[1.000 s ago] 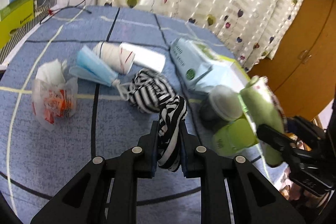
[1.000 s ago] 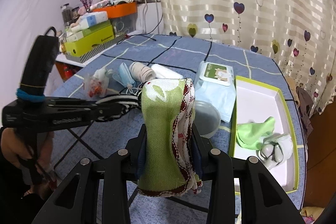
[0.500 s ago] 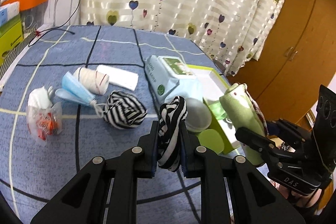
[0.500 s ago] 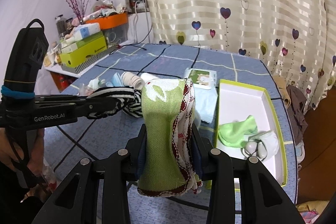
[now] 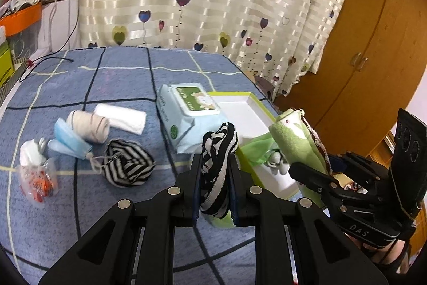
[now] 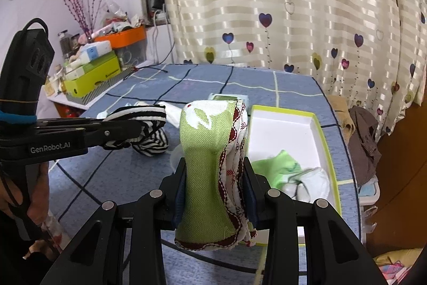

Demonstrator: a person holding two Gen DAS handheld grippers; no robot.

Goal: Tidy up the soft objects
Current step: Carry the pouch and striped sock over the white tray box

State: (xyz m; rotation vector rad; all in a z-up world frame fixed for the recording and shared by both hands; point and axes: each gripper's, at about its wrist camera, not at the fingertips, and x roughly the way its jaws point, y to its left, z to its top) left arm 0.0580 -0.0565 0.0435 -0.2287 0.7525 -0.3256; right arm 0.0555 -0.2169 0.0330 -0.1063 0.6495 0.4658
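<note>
My left gripper is shut on a black-and-white striped sock, held above the table near the white box with green rim. It also shows in the right wrist view. My right gripper is shut on a folded green cloth with red-and-white trim, held just left of the box. The box holds a light green sock and a white sock. A second striped sock lies balled on the blue tablecloth.
On the table lie a wet-wipes pack, a rolled white towel, a beige roll, a blue face mask and a plastic packet. Boxes and clutter stand at the far left. A curtain hangs behind.
Both grippers have risen and drawn back from the table with their loads. The left view now faces more toward the box, and the round lid near the wipes is out of sight.
</note>
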